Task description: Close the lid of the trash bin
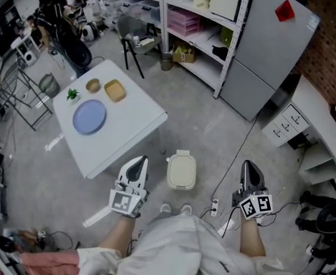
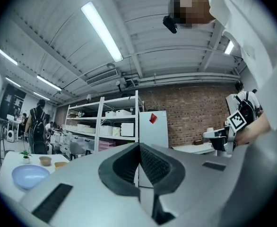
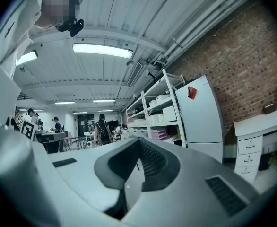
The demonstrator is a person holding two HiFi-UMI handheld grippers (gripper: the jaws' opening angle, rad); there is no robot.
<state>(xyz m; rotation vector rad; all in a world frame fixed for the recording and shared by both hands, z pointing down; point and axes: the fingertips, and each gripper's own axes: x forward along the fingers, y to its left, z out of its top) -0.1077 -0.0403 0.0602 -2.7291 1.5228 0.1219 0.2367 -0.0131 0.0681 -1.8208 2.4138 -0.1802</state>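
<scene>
The small cream plastic trash bin (image 1: 182,183) stands on the grey concrete floor (image 1: 214,130), just in front of the person's pale shoes (image 1: 167,209) and near the corner of a white rectangular table (image 1: 131,122). Its lid (image 1: 180,166) lies flat down on the bin. The bin sits between the two grippers in the head view, touched by neither.

The left gripper (image 1: 140,161) is held out level to the bin's left, and its dark ribbed jaws are pressed together with nothing between them. The right gripper (image 1: 248,165) is held level well to the bin's right, its jaws likewise closed tight and empty. Both gripper views look out across the room rather than down at the bin.

On the table lie a round pale-blue plate (image 1: 89,117), a small tan bowl (image 1: 93,85), a square yellow dish (image 1: 114,90) and a little green plant (image 1: 72,94). Beyond it are a white metal shelf rack (image 1: 199,39) loaded with boxes and a tall grey refrigerator (image 1: 271,50) bearing a red sticker (image 1: 284,10), with a brick wall (image 1: 328,56) behind.
</scene>
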